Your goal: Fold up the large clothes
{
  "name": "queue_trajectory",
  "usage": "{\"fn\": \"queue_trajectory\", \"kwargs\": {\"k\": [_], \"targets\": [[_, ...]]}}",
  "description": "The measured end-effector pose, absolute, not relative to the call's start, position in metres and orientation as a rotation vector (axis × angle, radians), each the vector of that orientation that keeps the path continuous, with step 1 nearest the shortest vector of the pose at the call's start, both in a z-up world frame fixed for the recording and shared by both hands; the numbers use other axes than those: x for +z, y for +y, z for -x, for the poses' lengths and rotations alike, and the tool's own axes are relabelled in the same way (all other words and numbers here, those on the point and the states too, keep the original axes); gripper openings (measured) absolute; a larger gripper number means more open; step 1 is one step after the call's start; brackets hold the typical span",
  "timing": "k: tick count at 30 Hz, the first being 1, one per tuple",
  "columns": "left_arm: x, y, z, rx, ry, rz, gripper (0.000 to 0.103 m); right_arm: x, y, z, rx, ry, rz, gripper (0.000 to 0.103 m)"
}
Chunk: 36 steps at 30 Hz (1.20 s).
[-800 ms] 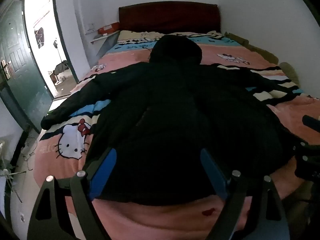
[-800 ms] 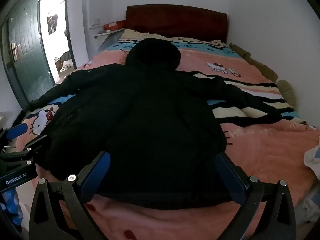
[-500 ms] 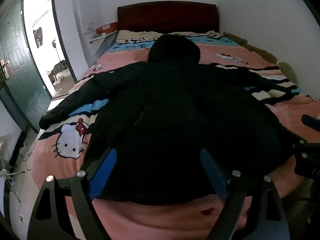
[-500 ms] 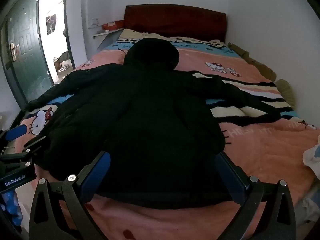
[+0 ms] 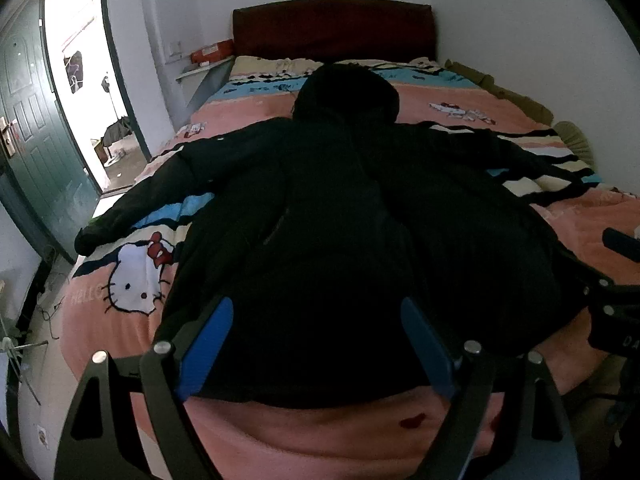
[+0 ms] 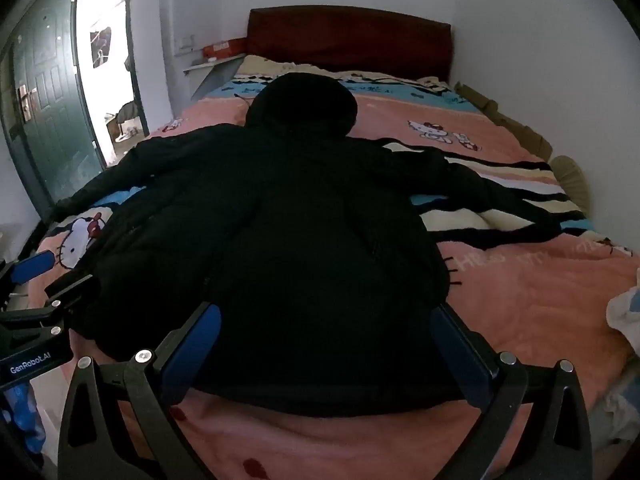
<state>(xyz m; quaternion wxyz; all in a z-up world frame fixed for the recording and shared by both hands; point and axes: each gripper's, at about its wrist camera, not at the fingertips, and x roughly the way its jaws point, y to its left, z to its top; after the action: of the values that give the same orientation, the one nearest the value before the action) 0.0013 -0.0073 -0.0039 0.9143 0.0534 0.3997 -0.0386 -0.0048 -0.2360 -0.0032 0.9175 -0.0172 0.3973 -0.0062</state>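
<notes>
A large black hooded jacket [image 5: 340, 220] lies spread flat on the bed, hood toward the headboard and both sleeves stretched out to the sides; it also shows in the right wrist view [image 6: 288, 216]. My left gripper [image 5: 316, 316] is open and empty, hovering over the jacket's hem. My right gripper [image 6: 326, 320] is open and empty over the hem too. Each gripper shows at the edge of the other's view, the right one [image 5: 612, 304] and the left one [image 6: 36, 300].
The bed has a pink Hello Kitty blanket [image 5: 132, 280] and a dark red headboard [image 5: 332, 28]. An open green door [image 5: 36, 120] and doorway are on the left. A white wall runs along the bed's right side. Light cloth [image 6: 624, 312] lies at the right edge.
Both grippers have drifted slightly over the hem. The jacket has not moved and both grippers stay open.
</notes>
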Motion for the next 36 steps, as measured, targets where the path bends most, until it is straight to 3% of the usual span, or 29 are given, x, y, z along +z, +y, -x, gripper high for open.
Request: {"fn": "queue_trajectory", "kwargs": {"k": [36], "targets": [[-0.0079,-0.0053,-0.0021,-0.088,0.800,-0.097,0.086,-0.0043,-0.2315,0.0014,-0.021,0.819,0.050,0.103]]}}
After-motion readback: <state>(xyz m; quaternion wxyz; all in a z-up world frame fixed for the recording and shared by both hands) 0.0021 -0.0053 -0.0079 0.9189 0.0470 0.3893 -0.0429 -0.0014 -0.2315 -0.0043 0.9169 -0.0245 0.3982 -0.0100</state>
